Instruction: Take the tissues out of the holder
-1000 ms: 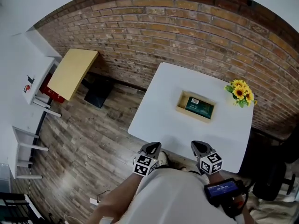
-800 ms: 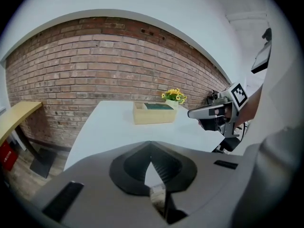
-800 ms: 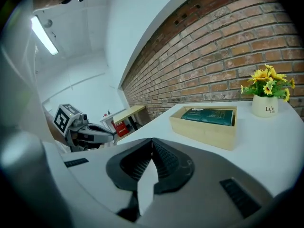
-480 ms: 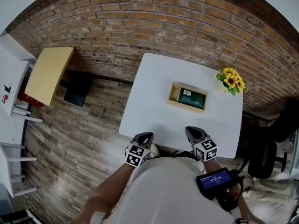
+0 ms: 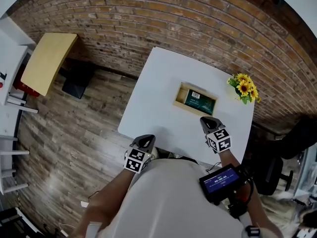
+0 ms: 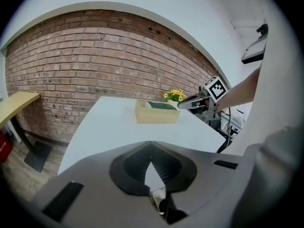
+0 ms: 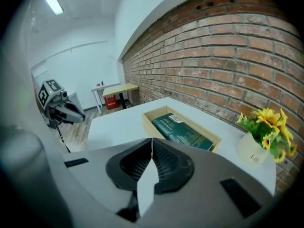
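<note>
A shallow wooden holder (image 5: 179, 98) lies on the white table (image 5: 153, 93), and a dark green pack of tissues (image 5: 199, 102) lies flat inside it. My right gripper (image 5: 208, 120) is shut and empty, over the table just short of the holder's near side. In the right gripper view the holder (image 7: 151, 121) and the pack (image 7: 183, 132) lie right ahead of the closed jaws (image 7: 152, 139). My left gripper (image 5: 146, 140) is shut and empty at the table's near edge. From the left gripper view the holder (image 6: 156, 114) is far ahead.
A small pot of sunflowers (image 5: 245, 88) stands at the table's far right corner, beside the holder. A brick wall (image 5: 148, 29) runs behind the table. A yellow-topped side table (image 5: 47, 61) stands to the left and a dark chair (image 5: 292, 138) to the right.
My right gripper has moved forward over the table toward the holder. The left gripper has stayed at the near edge. The head view has shifted a little.
</note>
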Available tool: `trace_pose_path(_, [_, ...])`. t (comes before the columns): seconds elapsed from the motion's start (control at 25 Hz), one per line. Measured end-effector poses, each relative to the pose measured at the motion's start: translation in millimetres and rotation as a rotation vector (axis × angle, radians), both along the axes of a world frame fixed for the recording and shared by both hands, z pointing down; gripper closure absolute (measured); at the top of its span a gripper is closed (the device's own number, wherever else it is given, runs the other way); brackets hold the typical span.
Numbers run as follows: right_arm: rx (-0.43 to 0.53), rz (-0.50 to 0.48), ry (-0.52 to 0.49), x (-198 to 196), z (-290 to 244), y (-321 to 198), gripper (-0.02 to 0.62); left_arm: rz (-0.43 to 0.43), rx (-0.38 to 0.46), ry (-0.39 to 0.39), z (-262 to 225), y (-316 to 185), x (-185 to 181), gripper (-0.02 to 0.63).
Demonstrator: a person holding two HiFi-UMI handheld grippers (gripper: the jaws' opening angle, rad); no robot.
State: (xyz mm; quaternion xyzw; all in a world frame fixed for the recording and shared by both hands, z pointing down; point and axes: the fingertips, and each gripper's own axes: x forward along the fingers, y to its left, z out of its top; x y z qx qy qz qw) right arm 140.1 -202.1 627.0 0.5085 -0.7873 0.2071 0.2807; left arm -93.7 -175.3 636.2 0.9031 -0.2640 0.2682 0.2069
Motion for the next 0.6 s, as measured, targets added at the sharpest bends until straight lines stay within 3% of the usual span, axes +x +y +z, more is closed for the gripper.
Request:
trace_pose_path(0.24, [-0.042, -0.143, 0.155, 25, 4, -42, 0.581, -0.063, 0.003, -0.017, 2, -3, -4, 0.598])
trace_pose_path(0.44, [-0.088, -0.309, 0.262, 29, 11, -66, 0.487, -0.121, 0.003, -0.021, 3, 7, -7, 0.598])
trace_pose_path(0.6, [-0.205, -0.409, 0.275, 28, 31, -74, 0.364, -0.168, -0.009, -0.031, 2, 15, -13, 0.598])
